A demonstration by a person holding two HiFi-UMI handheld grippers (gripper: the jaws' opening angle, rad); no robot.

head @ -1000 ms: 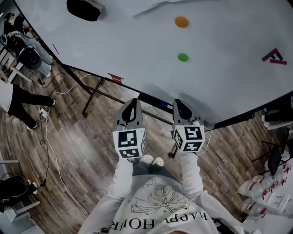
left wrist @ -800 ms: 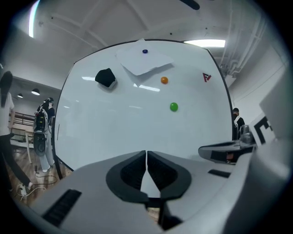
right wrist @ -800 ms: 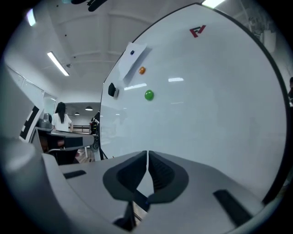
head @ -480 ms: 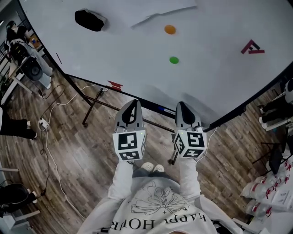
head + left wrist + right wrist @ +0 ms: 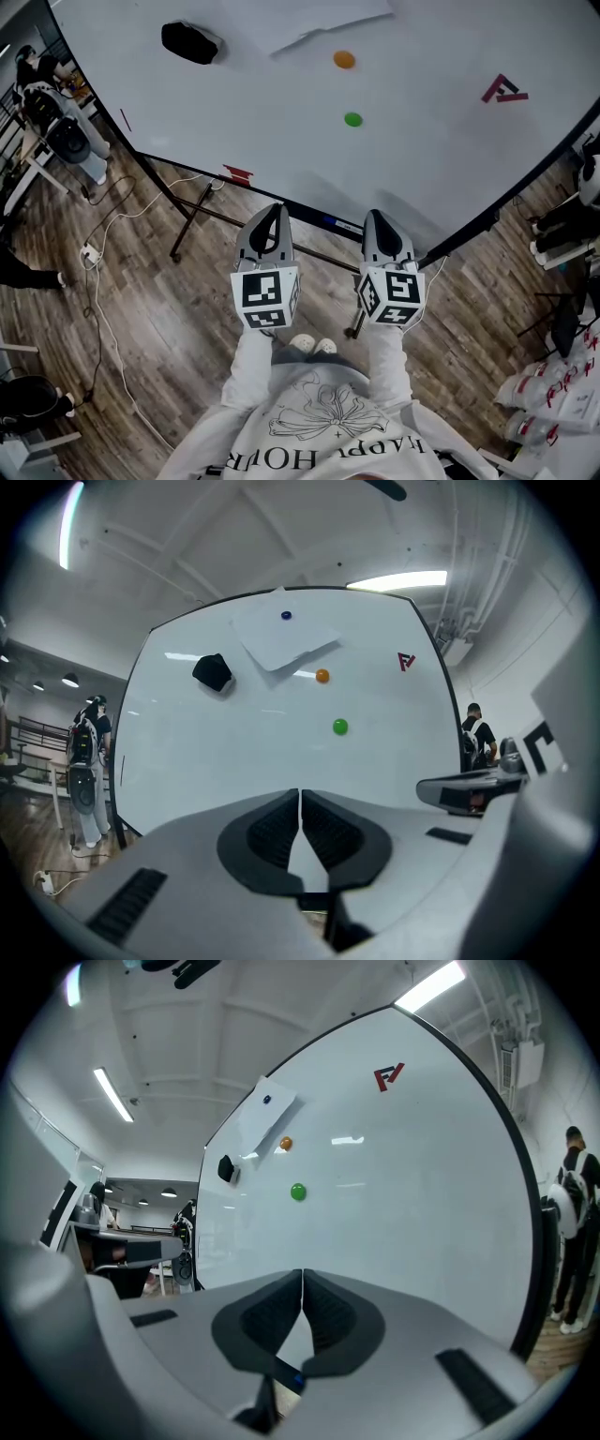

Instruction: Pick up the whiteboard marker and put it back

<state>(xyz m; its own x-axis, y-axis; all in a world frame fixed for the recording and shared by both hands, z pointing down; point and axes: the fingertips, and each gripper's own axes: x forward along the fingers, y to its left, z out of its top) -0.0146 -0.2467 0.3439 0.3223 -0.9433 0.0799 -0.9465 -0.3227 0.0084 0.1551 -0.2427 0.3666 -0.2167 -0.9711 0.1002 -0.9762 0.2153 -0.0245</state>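
Both grippers faced the whiteboard [image 5: 234, 103]. The left gripper [image 5: 271, 210] had its fingers pressed together on nothing, and so had the right gripper [image 5: 377, 217]. The whiteboard marker [image 5: 324, 222], dark with a blue end, lay on the bottom ledge [image 5: 292, 203] between them, at three o'clock from the left fingertips. A green magnet [image 5: 352, 119] sat at twelve o'clock from it.

Whiteboard [image 5: 431, 159]: smooth, glossy white, reflecting ceiling lights. Floor [image 5: 159, 328]: wood-grain planks, matt. Paper sheet [image 5: 281, 641]: flat, matt. Sweatshirt [image 5: 319, 427]: soft printed cloth.
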